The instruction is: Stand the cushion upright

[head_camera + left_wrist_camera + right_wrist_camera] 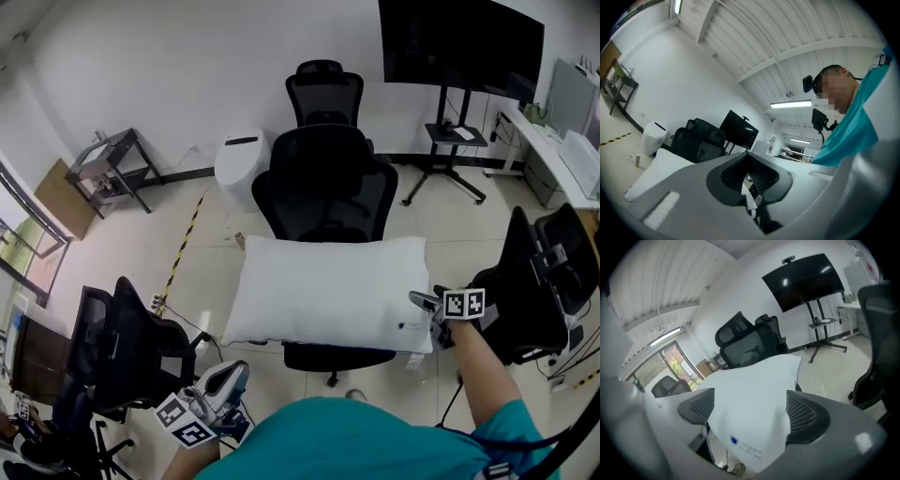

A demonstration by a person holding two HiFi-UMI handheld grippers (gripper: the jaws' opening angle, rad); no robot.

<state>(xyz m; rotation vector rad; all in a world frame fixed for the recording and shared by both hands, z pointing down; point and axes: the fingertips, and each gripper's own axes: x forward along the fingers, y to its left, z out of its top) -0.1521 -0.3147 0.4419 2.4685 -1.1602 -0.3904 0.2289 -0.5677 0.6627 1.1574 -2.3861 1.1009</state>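
white cushion (pixel 328 291) lies flat across the seat of the black office chair (pixel 323 173), not yet stood up. my right gripper (pixel 422 300) sits at its near right corner, jaws spread with that corner between them, unclamped, placed, i judge, to pinch and tip that end. left gripper (pixel 228 378) is clenched on nothing by my body, well apart from the cushion

The cushion (pixel 323 291) is white with a small blue mark (pixel 734 440); the chair (pixel 323 178) is black mesh; the floor tape (pixel 183 246) is yellow-and-black striped.
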